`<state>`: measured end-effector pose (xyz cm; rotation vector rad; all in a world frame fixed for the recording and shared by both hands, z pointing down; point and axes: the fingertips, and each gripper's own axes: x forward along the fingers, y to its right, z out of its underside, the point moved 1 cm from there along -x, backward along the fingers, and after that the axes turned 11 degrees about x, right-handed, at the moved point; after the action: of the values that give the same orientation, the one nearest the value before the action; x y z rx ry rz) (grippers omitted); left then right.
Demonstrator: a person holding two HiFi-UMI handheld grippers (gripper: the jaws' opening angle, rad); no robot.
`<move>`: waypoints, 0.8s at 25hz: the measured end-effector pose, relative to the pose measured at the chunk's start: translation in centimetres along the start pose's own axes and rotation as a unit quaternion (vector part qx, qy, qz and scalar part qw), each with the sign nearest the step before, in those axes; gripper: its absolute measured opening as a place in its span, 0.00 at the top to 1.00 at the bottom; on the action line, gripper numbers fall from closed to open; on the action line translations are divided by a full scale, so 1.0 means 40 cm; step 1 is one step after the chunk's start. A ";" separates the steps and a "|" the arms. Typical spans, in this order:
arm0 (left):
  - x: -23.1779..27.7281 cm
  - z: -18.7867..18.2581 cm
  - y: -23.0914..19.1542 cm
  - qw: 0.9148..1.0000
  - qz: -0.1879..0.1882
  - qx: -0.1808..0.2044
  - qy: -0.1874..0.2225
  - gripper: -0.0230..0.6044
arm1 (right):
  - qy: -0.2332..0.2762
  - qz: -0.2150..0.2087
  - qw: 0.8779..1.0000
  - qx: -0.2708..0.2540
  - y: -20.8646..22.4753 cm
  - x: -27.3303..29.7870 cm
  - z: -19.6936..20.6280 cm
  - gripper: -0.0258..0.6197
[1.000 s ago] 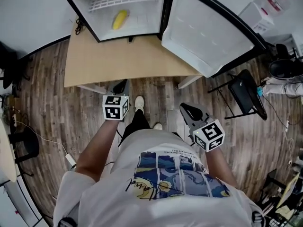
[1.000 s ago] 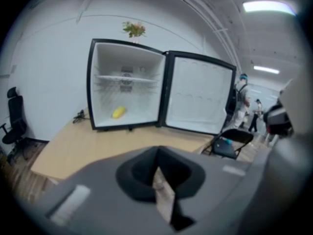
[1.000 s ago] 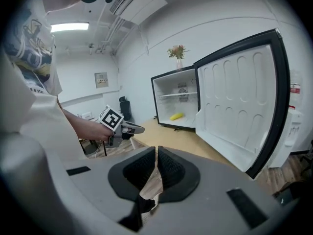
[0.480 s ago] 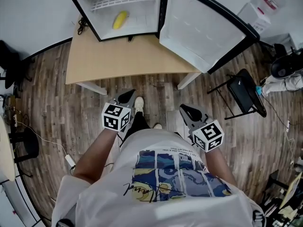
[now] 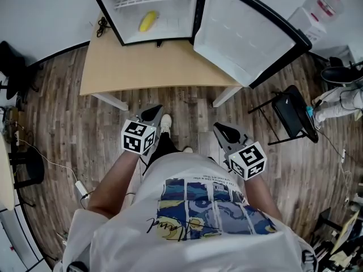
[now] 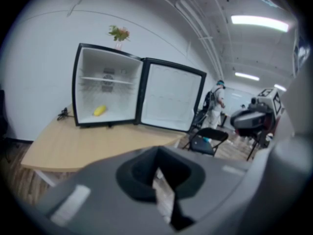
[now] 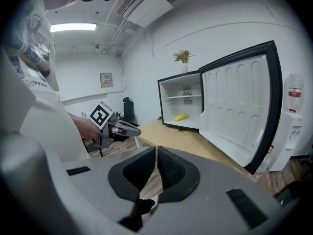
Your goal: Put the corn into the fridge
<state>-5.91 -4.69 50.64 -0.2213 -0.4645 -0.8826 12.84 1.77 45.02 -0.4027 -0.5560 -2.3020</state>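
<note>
The yellow corn (image 5: 148,21) lies inside the open mini fridge (image 5: 113,16) on the wooden table (image 5: 153,69); I also see the corn (image 6: 100,110) in the left gripper view and, small, the corn (image 7: 181,117) in the right gripper view. The fridge door (image 5: 249,35) stands swung wide to the right. Both grippers hang over the floor in front of the table, well short of the fridge. My left gripper (image 5: 152,113) is shut and empty, its jaws together (image 6: 159,173). My right gripper (image 5: 218,129) is also shut on nothing (image 7: 157,168).
A black folding chair (image 5: 292,115) stands to the right of the table, and a water dispenser (image 5: 326,7) beyond the door. A black stool (image 5: 28,169) and a cable (image 5: 57,166) lie on the floor at left. The person's shoe (image 5: 166,123) is between the grippers.
The left gripper drew back from the table edge toward the person's body and swung its tip slightly right. The right gripper stayed almost still. The corn has not moved.
</note>
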 end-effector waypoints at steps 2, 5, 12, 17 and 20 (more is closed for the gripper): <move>-0.010 0.006 -0.021 1.000 -0.010 -0.011 -0.001 0.95 | -0.002 -0.003 1.000 -0.001 -0.006 0.002 0.005 0.93; -0.023 0.002 -0.036 1.000 -0.017 -0.012 0.000 0.95 | -0.004 -0.005 1.000 -0.003 -0.007 0.006 0.006 0.93; -0.029 -0.013 -0.033 0.999 -0.026 0.018 -0.001 0.95 | 0.000 -0.011 1.000 0.001 -0.014 0.012 0.005 0.93; -0.013 -0.018 -0.033 1.000 -0.021 0.017 -0.002 0.95 | 0.000 -0.011 1.000 -0.001 -0.006 0.015 0.005 0.93; -0.003 -0.016 -0.029 0.999 -0.021 0.036 -0.009 0.95 | 0.001 -0.010 1.000 -0.002 -0.003 0.016 0.004 0.94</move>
<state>-6.69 -5.57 50.03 -0.1544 -0.5179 -0.9045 12.33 1.54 45.39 -0.3975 -0.5575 -2.3227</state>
